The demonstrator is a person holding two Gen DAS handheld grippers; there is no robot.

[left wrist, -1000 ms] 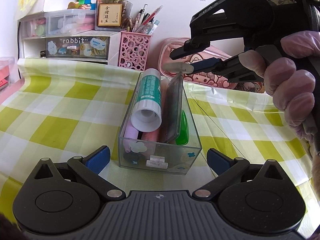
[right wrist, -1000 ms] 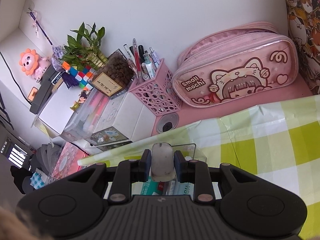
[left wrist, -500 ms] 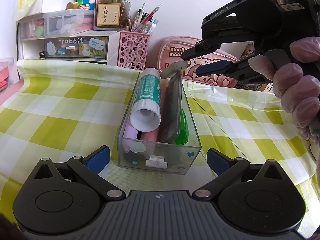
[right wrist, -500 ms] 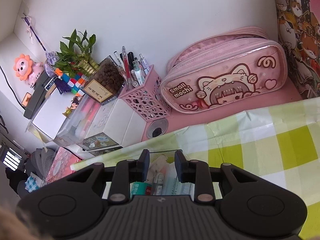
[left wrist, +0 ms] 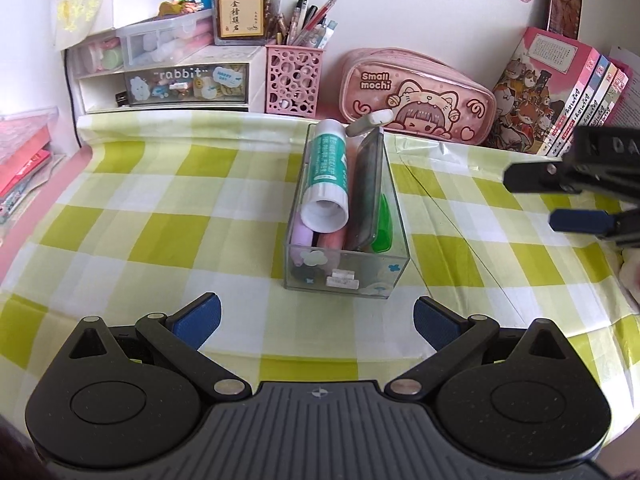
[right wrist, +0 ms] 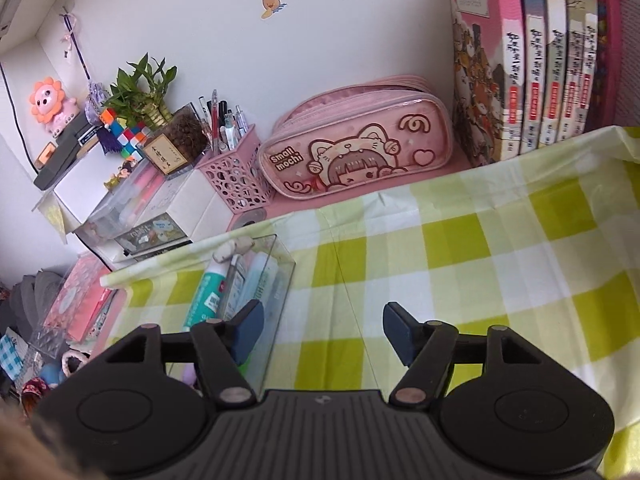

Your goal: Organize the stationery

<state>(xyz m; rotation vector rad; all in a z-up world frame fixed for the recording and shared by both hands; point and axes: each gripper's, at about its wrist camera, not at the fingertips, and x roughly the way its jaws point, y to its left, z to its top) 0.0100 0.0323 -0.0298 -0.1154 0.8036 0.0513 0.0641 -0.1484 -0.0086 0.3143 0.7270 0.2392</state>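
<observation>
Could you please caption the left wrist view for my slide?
Clear stationery box on checked tablecloth, eraser perched on top, both grippers open.

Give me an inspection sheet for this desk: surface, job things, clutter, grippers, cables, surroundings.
Surface: green-check cloth on a pink desk.
Job things: clear box holding a glue stick, markers and a dark case; eraser perched on the box's far end.
Clutter: pen cup, pencil case, drawers, books.
Grippers: left gripper open, empty, near the box; right gripper beside the box, jaws opening, nothing between them.
Cables: one black cable down the wall.
Surroundings: white wall with stickers, plant, puzzle cube.
</observation>
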